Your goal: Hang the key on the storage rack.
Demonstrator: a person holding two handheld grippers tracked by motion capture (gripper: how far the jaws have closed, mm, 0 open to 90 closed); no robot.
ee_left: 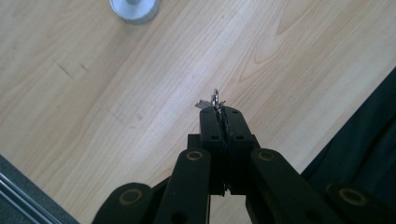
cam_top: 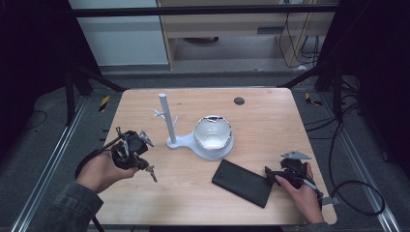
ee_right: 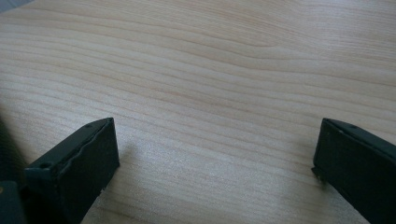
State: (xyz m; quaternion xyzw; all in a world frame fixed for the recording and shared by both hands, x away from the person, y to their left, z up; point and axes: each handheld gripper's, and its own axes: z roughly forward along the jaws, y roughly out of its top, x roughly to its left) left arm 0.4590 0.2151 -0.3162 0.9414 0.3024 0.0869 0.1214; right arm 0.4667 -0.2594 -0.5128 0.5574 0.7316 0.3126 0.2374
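My left gripper (cam_top: 144, 166) hangs above the table's left front, shut on a small bunch of keys (cam_top: 152, 172). In the left gripper view the key ring (ee_left: 215, 99) pokes out from between the closed jaws, well above the wood. A white peg stand (cam_top: 166, 121) rises at the table's middle, its round base (ee_left: 135, 7) at the top of the left gripper view. My right gripper (cam_top: 270, 175) rests low at the right front, open. Its black fingers (ee_right: 77, 163) stand wide apart over bare wood with nothing between them.
A white bowl (cam_top: 213, 134) sits on the stand's base, right of the post. A flat black case (cam_top: 242, 182) lies just left of the right gripper. The wooden table (cam_top: 261, 121) has a small dark round spot (cam_top: 239, 101) near its far edge.
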